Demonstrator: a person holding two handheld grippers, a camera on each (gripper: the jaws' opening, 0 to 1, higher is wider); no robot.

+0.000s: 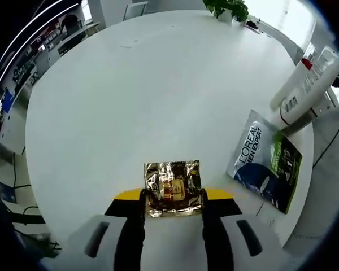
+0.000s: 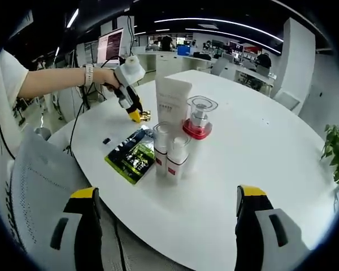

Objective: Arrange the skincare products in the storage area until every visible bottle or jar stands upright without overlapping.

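- Skincare products stand and lie on a round white worktop [image 2: 260, 169]; in the right gripper view they make a small cluster near the middle, well ahead of the right tool [image 2: 166, 212].
- In that view, from the left, the left tool [image 2: 140, 117] rests its tip on the worktop, held by a person's hand [image 2: 106, 76]; a small golden packet [image 2: 146, 116] shows at its tip, too small to read.
- Next a dark flat sachet [image 2: 133, 153] lies flat near the edge, just beside two small white bottles [image 2: 170, 155] with red labels, which stand upright side by side.
- Behind them a tall white tube [image 2: 173, 101] stands upright, and to its right a jar with a clear cap [image 2: 199, 116] on a red base; how the bottles meet these two I cannot tell.
- The right tool's jaws stand wide apart, with nothing between them.
- In the left gripper view, the left tool [image 1: 173, 204] is clamped on the golden packet [image 1: 172, 187], crinkled foil that rests on the worktop [image 1: 130, 96].
- To its right lies the sachet [image 1: 265, 164], its print reading "L'OREAL MEN EXPERT".
- Beyond it the white tube [image 1: 308, 84] leans across the picture's right side, partly cut off by the rim.
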